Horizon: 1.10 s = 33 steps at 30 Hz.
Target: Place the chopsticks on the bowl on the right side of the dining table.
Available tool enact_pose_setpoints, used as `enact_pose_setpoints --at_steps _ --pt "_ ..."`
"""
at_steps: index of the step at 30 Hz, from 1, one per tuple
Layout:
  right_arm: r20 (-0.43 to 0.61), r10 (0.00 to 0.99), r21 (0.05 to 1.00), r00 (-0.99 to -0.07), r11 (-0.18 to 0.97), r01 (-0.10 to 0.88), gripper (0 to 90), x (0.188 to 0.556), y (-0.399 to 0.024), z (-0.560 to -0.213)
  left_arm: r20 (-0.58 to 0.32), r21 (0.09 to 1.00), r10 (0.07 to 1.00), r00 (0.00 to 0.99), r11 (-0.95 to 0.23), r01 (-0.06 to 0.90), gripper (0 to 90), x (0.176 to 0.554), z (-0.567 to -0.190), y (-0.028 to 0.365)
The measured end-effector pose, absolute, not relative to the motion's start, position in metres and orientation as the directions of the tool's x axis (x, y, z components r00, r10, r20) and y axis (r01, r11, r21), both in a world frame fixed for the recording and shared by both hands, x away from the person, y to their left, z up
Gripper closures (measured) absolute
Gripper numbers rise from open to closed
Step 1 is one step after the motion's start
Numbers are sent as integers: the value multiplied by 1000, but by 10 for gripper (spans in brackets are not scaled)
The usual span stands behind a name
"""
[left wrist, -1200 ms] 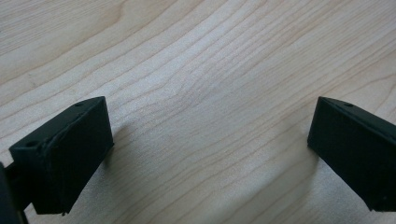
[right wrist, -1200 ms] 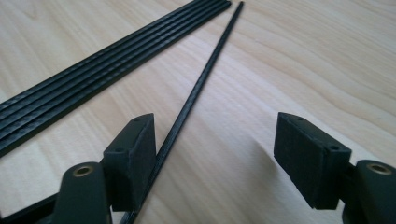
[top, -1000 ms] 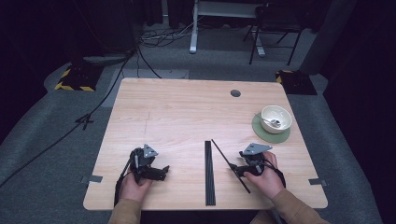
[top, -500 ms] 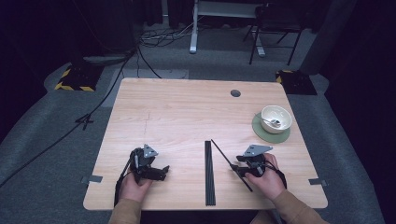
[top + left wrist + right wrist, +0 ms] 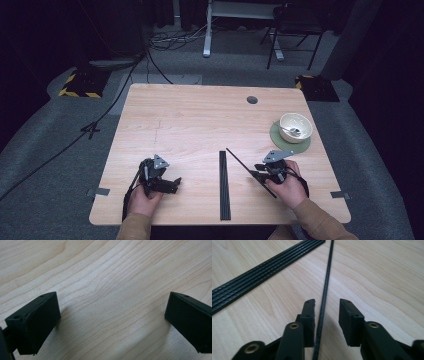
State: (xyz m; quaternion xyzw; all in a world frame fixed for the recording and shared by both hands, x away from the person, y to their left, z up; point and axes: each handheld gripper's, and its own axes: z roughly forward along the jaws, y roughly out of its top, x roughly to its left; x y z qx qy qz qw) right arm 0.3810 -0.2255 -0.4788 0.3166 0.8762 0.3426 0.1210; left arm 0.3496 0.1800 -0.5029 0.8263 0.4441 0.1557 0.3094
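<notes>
The right hand-held gripper (image 5: 327, 315) sits near the desk's (image 5: 200, 115) front edge, its jaws just closing around a thin black rod (image 5: 325, 290) that lies slanted on the wood; the left pad is almost touching the rod, the right pad is still apart. Just left lies a bundle of black rods (image 5: 225, 185), parallel to the side edges. The left hand-held gripper (image 5: 112, 320) rests spread wide over bare wood. Beyond the right hand, a bowl (image 5: 295, 127) stands on a green mat (image 5: 280, 142); the desk's middle and far half lie free.

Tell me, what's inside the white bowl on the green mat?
In the high view, the white bowl on the green mat holds a small spoon. Whether any food lies under it is too small to tell.
</notes>
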Motion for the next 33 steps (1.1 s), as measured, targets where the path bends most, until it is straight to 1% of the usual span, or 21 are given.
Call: enact_pose_setpoints --at_steps 1,4,8,9,10,17,18,25,27,33 --pt "5 626 675 -780 573 465 701 382 -225 -479 -18 649 830 558 -415 638 3 350 -503 180" --pt "30 625 657 -780 576 486 762 383 -222 -481 -18 650 830 557 -414 638 3 350 -503 180" --pt "14 628 628 -778 600 496 816 387 -219 -484 -18 648 829 558 -415 638 3 350 -503 180" --pt "31 639 629 -768 585 512 830 387 -219 -484 -20 650 831 556 -412 639 3 350 -503 180" --pt "23 631 625 -775 596 504 845 389 -220 -484 -20 649 830 558 -414 639 3 350 -503 180" --pt "43 651 616 -758 580 533 862 395 -225 -482 -17 653 833 553 -410 637 3 349 -503 180" --pt "49 655 616 -754 575 539 862 395 -226 -482 -29 651 835 550 -402 644 4 348 -504 179" --pt "51 652 637 -757 563 527 862 398 -233 -472 -32 648 834 551 -402 646 3 347 -504 179" --pt "53 652 658 -756 547 518 862 398 -237 -464 -33 648 834 551 -401 647 3 347 -504 179" --pt "47 641 681 -766 541 493 862 395 -242 -445 -27 652 836 549 -401 643 3 348 -503 180"
